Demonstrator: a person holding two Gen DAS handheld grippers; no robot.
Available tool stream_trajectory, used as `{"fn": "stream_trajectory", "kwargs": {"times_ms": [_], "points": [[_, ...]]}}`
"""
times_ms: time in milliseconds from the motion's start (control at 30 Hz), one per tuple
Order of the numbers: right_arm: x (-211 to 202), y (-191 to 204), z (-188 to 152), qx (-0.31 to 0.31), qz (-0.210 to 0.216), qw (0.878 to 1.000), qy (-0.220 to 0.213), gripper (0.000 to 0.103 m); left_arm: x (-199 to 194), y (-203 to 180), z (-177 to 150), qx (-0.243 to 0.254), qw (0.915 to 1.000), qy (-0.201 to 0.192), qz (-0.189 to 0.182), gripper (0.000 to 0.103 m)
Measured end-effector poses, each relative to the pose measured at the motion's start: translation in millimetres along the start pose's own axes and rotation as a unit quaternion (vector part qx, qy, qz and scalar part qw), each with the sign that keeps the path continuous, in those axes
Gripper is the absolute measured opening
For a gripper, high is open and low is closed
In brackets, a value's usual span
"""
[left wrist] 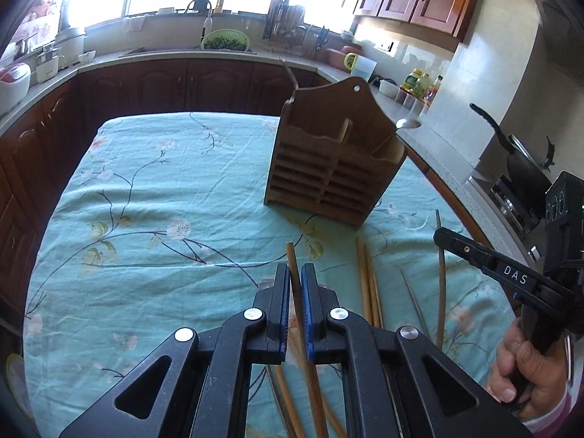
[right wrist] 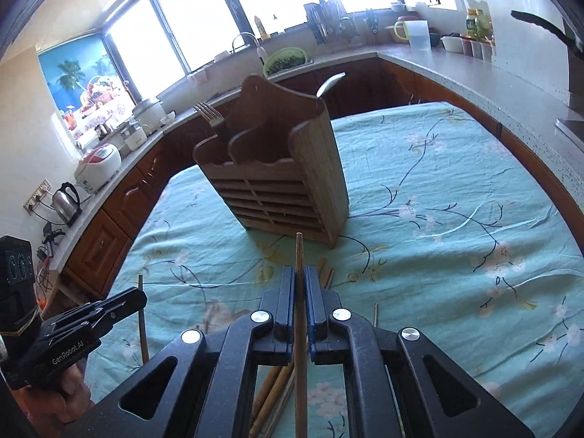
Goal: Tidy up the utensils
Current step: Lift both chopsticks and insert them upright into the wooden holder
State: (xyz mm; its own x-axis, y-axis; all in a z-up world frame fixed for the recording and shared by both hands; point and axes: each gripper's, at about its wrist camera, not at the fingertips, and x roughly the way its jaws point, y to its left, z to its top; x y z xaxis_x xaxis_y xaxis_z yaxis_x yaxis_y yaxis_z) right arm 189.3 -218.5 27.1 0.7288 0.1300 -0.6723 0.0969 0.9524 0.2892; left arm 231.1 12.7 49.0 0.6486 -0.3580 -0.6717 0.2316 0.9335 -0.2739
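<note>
Sunlit kitchen counters curve round a table under a teal floral cloth [left wrist: 146,200], with a sink and windows at twelve o'clock. On the cloth stands a wooden utensil holder [left wrist: 332,168], upright.

Only the right wrist view shows a fork [right wrist: 208,112] standing in the holder's left compartment; both views show a spoon [right wrist: 330,84] leaning out at its right side. The left wrist view alone shows the right gripper's outside, at three o'clock, gripped by a hand [left wrist: 525,368].

The left gripper [left wrist: 295,273] is clenched on a wooden chopstick [left wrist: 294,255] whose tip pokes past the pads toward twelve. The right gripper [right wrist: 300,275] is likewise clamped on another chopstick [right wrist: 299,248]. Whether either stick touches the cloth is hard to judge.

Loose chopsticks [left wrist: 368,281] lie on the cloth near the holder's front, at about five o'clock from it.
</note>
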Motion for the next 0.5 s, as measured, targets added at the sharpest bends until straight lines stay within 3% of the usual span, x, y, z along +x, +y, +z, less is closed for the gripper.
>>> {"fn": "stream_trajectory", "kwargs": {"times_ms": [300, 500], "points": [[-66, 18, 10, -0.019, 0.025, 0.998, -0.063, 0.005, -84, -2, -5, 0.008, 0.9972, -0.069, -0.026, 0.004], [-90, 21, 19, -0.021, 0.032, 0.995, -0.093, 0.005, -116, 0, -6, 0.008, 0.994, -0.103, -0.036, 0.004]]}}
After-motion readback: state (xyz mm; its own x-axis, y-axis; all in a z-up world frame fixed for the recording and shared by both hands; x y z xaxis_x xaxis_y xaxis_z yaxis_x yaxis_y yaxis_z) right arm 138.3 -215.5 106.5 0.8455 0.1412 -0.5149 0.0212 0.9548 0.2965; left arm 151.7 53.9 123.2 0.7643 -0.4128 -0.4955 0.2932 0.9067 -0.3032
